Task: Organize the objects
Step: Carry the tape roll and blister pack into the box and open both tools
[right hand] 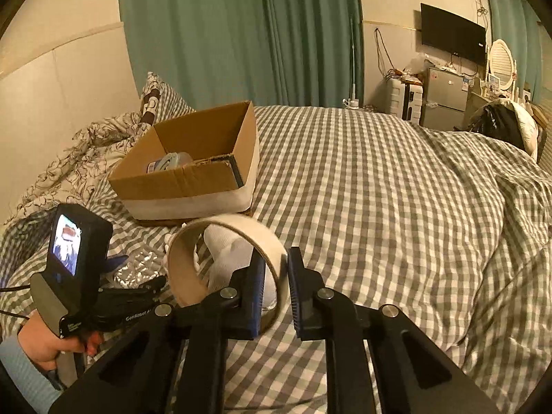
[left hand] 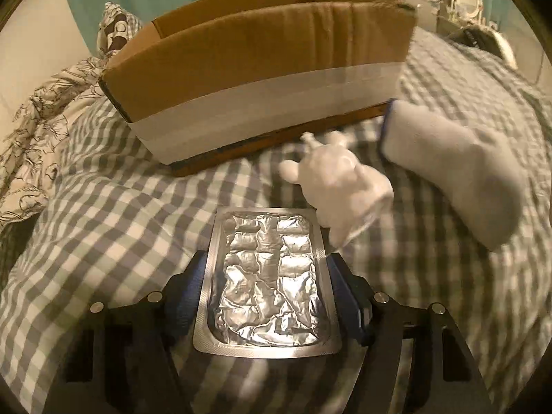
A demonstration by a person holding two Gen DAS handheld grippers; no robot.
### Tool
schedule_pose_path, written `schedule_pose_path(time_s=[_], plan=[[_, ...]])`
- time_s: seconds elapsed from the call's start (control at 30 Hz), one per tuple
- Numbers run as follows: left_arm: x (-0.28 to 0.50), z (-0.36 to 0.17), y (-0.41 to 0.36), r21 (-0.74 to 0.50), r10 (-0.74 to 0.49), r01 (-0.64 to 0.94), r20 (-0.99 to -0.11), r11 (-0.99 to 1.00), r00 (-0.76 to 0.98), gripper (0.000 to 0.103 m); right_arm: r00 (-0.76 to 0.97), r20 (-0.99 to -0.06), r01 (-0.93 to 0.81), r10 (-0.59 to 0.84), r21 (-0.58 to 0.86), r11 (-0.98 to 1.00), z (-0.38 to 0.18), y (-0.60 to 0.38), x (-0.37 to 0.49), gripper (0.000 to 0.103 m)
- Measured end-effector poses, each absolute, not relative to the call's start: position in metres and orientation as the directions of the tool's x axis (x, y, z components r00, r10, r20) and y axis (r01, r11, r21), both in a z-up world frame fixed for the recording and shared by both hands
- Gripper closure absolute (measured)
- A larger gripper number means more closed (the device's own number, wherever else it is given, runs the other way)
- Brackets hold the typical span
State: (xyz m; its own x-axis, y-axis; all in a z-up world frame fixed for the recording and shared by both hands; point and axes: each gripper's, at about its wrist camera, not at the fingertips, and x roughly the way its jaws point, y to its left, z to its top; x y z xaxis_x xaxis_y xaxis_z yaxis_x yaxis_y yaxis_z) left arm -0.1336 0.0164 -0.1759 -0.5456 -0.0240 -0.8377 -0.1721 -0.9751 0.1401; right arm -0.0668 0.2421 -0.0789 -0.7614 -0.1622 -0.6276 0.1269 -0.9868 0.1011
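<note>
My left gripper (left hand: pixel 267 269) is shut on a silver foil blister pack (left hand: pixel 267 286), holding it flat just above the checked bedspread, short of the cardboard box (left hand: pixel 269 79). A white glove (left hand: pixel 341 186) lies between the pack and the box. In the right wrist view my right gripper (right hand: pixel 276 286) is shut on the wall of a pale tape ring (right hand: pixel 227 258), lifted above the bed. The ring shows blurred in the left wrist view (left hand: pixel 452 169). The box (right hand: pixel 193 169) holds a round lidded container (right hand: pixel 169 164). The left gripper's body (right hand: pixel 79 269) is at the lower left.
The bed is covered by a grey-white checked bedspread (right hand: pixel 379 189). A floral blanket (left hand: pixel 38 131) and pillow lie left of the box. Green curtains (right hand: pixel 241 34), a TV (right hand: pixel 452 34) and cabinets stand beyond the bed. A dark bag (right hand: pixel 500 124) sits at the far right.
</note>
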Motion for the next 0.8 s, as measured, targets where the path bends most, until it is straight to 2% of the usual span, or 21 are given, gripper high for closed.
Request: schedule_pose_path(time_s=[0.3, 0.63, 0.8], plan=[[-0.081, -0.128, 0.018, 0.072, 0.049, -0.159, -0.762, -0.985, -0.645, 0.033, -0.789, -0.592, 0.133, -0.162, 0.093, -0.987, -0.059, 0.242, -0.044, 0.091], [-0.053, -0.01, 0.006, 0.03, 0.095, -0.138, -0.576, -0.99, -0.812, 0.033, -0.826, -0.539, 0.169, -0.165, 0.042, -0.985, -0.022, 0.226, -0.026, 0.092], [-0.065, 0.032, -0.002, 0.042, 0.089, -0.129, -0.52, -0.991, -0.849, 0.033, -0.85, -0.487, 0.218, -0.2, 0.021, -0.976, 0.013, 0.205, -0.04, 0.092]])
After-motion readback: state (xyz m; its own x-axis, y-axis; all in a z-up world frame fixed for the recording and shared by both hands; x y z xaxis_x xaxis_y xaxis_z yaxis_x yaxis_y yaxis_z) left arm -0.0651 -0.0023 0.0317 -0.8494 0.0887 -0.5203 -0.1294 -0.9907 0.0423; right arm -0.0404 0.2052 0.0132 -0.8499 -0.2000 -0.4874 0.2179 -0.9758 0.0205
